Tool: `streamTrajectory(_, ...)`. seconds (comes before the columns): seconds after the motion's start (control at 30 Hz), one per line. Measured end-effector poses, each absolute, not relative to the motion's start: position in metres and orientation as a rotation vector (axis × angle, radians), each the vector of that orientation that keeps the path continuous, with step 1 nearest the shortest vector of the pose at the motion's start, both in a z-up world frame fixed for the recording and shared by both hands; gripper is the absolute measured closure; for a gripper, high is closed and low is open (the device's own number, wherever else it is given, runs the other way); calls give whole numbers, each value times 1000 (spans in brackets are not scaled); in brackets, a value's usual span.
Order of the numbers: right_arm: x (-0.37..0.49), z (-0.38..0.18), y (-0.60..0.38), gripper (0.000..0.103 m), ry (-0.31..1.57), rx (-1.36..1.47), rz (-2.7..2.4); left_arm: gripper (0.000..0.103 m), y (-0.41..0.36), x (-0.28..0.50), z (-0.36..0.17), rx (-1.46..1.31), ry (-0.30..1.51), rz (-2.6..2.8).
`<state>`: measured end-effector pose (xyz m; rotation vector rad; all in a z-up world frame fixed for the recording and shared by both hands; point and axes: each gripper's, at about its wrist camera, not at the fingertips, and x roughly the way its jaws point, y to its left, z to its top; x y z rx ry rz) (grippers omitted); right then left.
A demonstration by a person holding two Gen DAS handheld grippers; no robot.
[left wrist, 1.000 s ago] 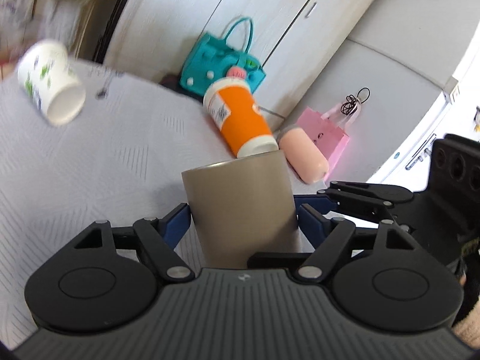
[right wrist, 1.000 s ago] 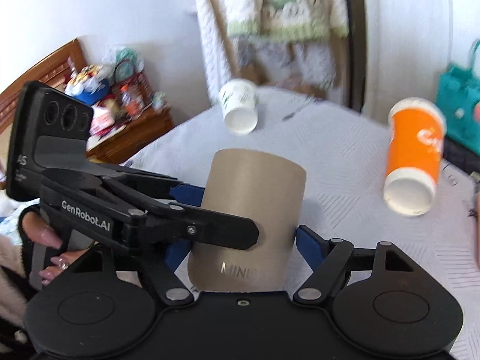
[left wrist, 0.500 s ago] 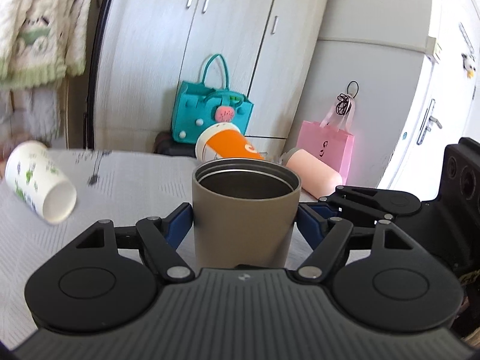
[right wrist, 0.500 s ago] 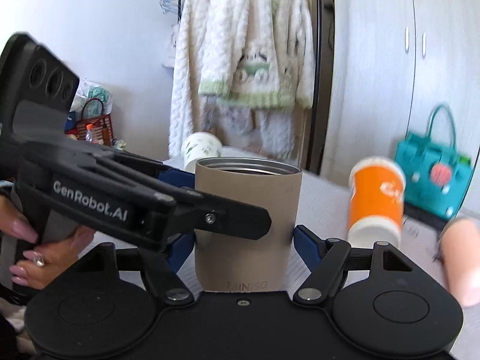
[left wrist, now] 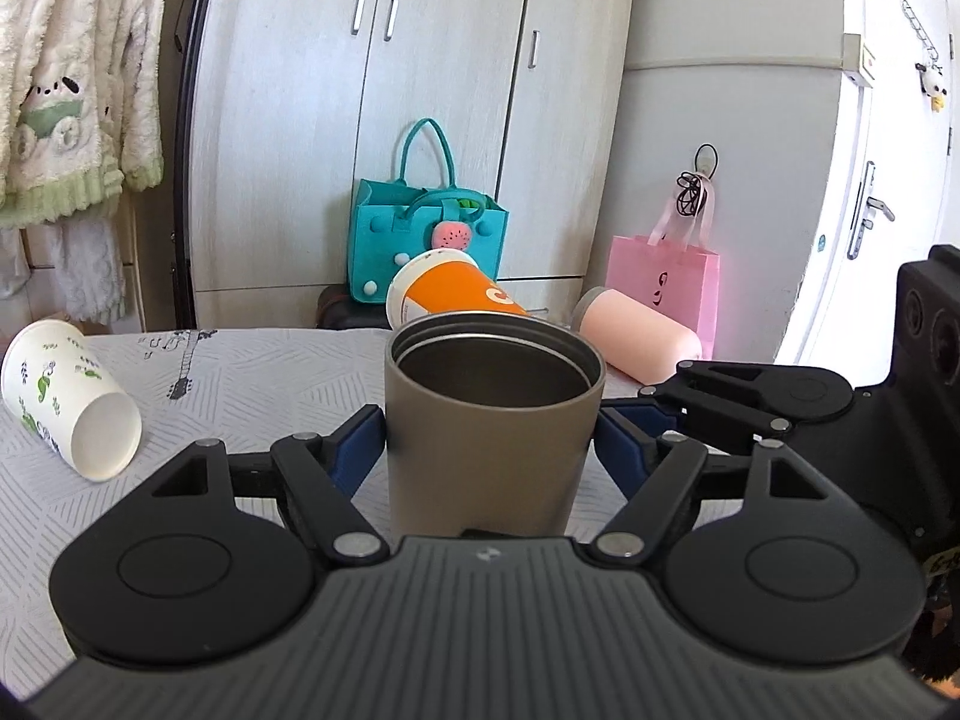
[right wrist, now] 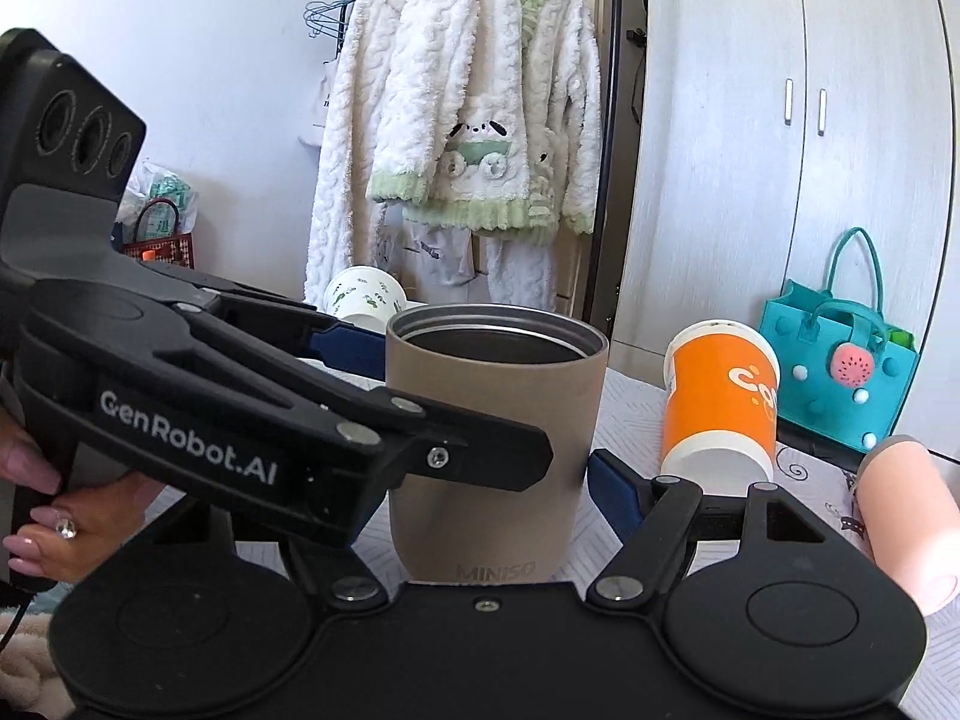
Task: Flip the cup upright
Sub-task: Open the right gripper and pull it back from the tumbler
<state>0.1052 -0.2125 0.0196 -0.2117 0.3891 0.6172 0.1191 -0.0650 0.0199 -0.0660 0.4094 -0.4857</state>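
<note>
A tan metal cup stands upright on the white patterned tablecloth, mouth up. My left gripper straddles it, its blue pads at the cup's sides. My right gripper also straddles the cup from another side, blue pads at its wall. Whether the pads press the cup or have a small gap is unclear. The left gripper's body crosses the right wrist view at the left.
A white leaf-print paper cup lies on its side at the left. An orange paper cup and a pink cup lie on their sides beyond. A teal bag and pink bag stand by the wardrobe.
Both grippers have tilted the tan cup from upside down to upright, its open mouth now on top. It has come down onto the tablecloth.
</note>
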Motion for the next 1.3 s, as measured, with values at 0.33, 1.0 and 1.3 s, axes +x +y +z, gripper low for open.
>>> streamTrajectory(0.33, 85, 21, -204, 23, 373, -260, 520, 23, -42, 101, 20, -196, 446, -458)
streamTrajectory(1.0, 22, 41, -215, 17, 363, -108, 257, 17, -27, 23, 49, 0, 411, -271)
streamTrajectory(1.3, -24, 58, -224, 17, 278, -75, 202, 12, -26, -16, 60, 27, 394, -274)
